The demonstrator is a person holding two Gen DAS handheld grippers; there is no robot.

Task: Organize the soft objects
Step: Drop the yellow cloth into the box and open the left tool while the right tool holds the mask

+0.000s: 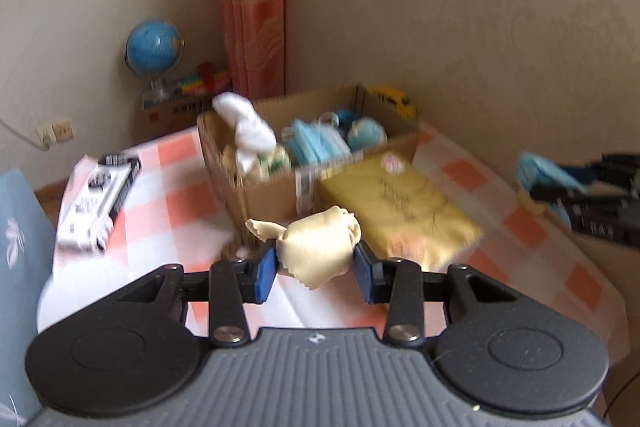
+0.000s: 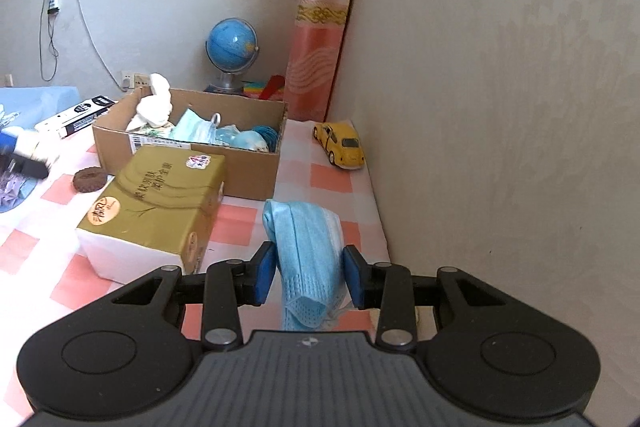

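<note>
With both grippers loaded, the left gripper [image 1: 315, 269] has its fingers clamped on a crumpled beige cloth [image 1: 320, 247] and the right gripper [image 2: 308, 277] pinches a blue face mask [image 2: 306, 259], each lifted clear of the tabletop [image 2: 332, 183]. Ahead at twelve o'clock sits the cardboard box [image 2: 248, 167], already holding masks and white cloth, likely where both go.

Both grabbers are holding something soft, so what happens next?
Probably carry the blue face mask, pinched in the right gripper, up over the open cardboard box. Other masks already lie there. The left gripper holds a beige cloth.
</note>
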